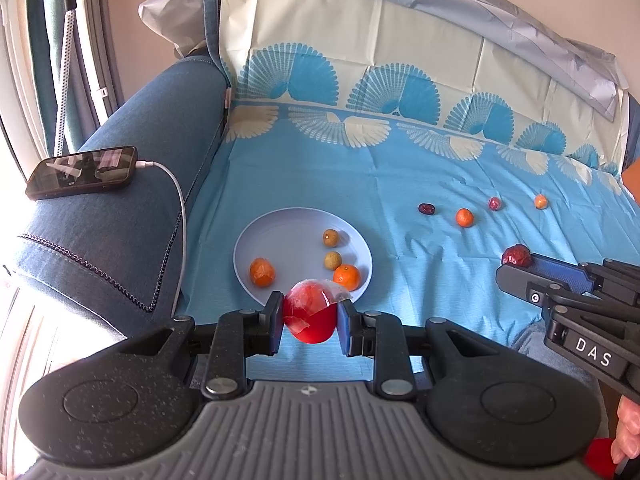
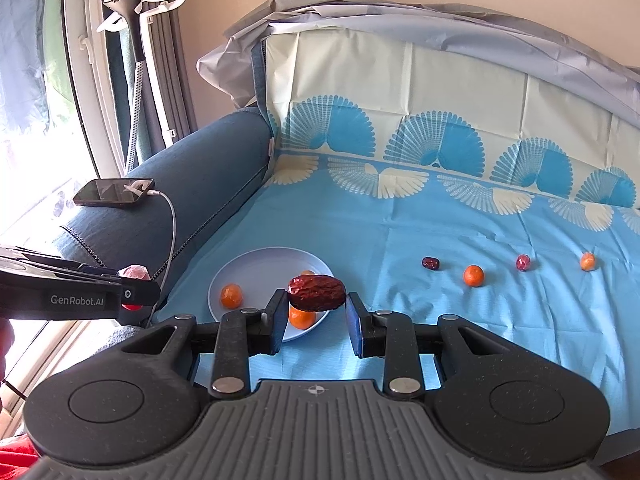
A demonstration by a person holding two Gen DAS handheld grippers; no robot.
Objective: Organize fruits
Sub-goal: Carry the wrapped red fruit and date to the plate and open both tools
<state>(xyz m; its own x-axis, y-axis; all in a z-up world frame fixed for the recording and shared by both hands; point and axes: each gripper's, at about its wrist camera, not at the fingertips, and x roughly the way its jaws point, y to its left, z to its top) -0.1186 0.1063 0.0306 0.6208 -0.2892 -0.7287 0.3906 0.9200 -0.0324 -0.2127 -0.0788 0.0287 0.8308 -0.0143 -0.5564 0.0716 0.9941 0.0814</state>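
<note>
My left gripper (image 1: 310,318) is shut on a red fruit in clear wrap (image 1: 310,314), just in front of the pale blue plate (image 1: 280,224). The plate holds two oranges (image 1: 346,276) and two small tan fruits (image 1: 331,237). My right gripper (image 2: 317,312) is shut on a dark red date (image 2: 316,293), held above the plate's near edge (image 2: 256,264). It also shows in the left wrist view (image 1: 516,258). Loose on the blue cloth lie a dark date (image 2: 430,263), an orange (image 2: 473,275), a wrapped red fruit (image 2: 523,262) and a small orange fruit (image 2: 587,261).
The blue patterned cloth (image 1: 420,280) covers a sofa seat and backrest. The sofa's blue armrest (image 1: 132,208) at left carries a phone (image 1: 82,172) on a white charging cable (image 1: 178,200). A window and a garment steamer (image 2: 128,4) stand at far left.
</note>
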